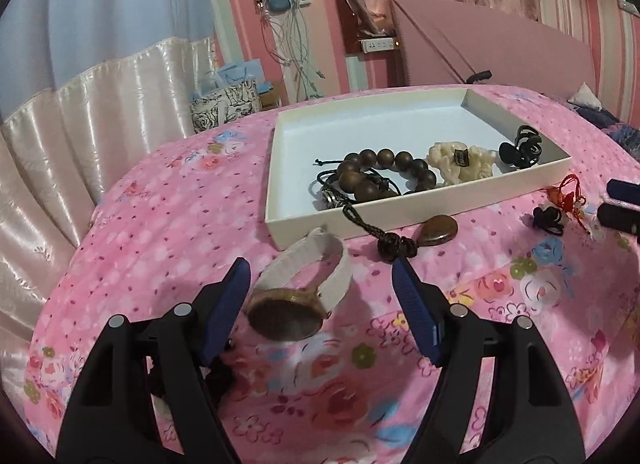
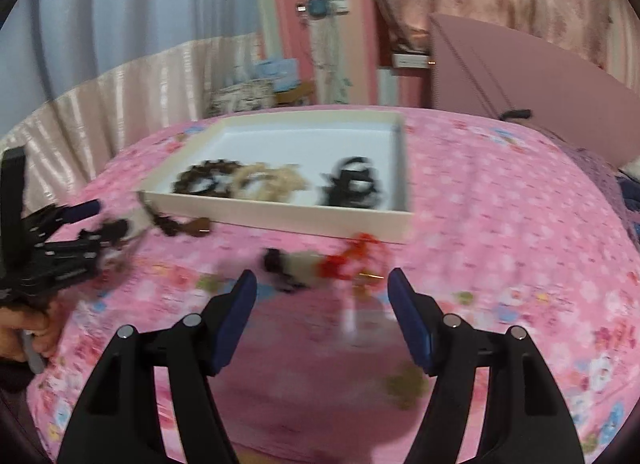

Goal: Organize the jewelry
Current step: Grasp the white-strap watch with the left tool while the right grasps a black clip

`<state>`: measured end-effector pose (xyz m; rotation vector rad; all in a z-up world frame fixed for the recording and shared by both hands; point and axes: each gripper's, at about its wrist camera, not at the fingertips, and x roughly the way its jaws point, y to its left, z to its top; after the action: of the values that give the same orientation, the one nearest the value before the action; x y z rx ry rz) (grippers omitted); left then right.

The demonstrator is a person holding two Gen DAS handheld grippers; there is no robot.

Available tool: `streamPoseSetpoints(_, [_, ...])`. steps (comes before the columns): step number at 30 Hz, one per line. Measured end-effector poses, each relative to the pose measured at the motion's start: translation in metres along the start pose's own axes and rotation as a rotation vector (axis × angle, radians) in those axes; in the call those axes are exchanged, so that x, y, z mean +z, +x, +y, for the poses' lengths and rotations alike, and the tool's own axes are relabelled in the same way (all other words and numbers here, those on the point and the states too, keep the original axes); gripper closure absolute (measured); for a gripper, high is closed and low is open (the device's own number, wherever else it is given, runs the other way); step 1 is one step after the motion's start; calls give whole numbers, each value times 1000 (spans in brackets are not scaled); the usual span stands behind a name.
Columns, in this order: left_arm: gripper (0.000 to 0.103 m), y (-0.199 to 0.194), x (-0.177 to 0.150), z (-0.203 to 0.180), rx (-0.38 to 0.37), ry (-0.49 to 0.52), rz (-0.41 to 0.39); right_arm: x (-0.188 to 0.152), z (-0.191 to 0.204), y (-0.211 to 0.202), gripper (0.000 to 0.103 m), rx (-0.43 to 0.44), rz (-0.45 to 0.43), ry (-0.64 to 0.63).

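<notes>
Your left gripper point(image 1: 322, 278) spread wide and empty, the watch point(image 1: 298, 296) between its blue ribbed fingers point(image 1: 228, 304), round dark face, white woven strap, on the pink floral bedspread point(image 1: 160, 224), just before the white tray point(image 1: 304, 224), your right gripper point(image 2: 322, 284) also open, red tasselled charm point(image 2: 352, 260) just ahead.

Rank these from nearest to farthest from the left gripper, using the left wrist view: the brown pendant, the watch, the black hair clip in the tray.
From the left gripper:
1. Watch, on the bedspread between the open fingers.
2. Brown pendant, ahead and right, just outside the tray's front wall.
3. Black hair clip, inside the tray at its right end.
</notes>
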<state>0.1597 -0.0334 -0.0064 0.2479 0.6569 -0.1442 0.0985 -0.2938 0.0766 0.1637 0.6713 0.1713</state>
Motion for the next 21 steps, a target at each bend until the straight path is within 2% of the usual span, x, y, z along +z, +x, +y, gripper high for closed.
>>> streamPoseSetpoints(3, [30, 5, 3, 3, -8, -13, 4, 4, 24, 12, 36, 56, 14, -34])
streamPoseSetpoints(4, [30, 7, 4, 4, -10, -20, 5, 5, 29, 16, 41, 57, 18, -42])
streamPoseSetpoints(5, [31, 10, 4, 7, -19, -34, 13, 6, 32, 21, 50, 54, 24, -50])
streamPoseSetpoints(7, [32, 12, 5, 12, -37, -58, 19, 11, 36, 33, 57, 57, 44, -49])
streamPoseSetpoints(10, [36, 17, 4, 16, -70, -83, 35, 16, 33, 47, 59, 41, 75, -34])
streamPoseSetpoints(12, [38, 23, 4, 18, -94, -93, 55, 18, 33, 56, 65, 32, 104, -38])
streamPoseSetpoints(16, [38, 28, 4, 18, -116, -108, 64, 19, 36, 69, 85, -13, 158, -90])
streamPoseSetpoints(18, [38, 30, 4, 20, -129, -116, 67, 19, 35, 72, 86, -7, 172, -99])
streamPoseSetpoints(21, [46, 32, 2, 28, -142, -153, 73, 19, 33, 71, 88, -14, 166, -95])
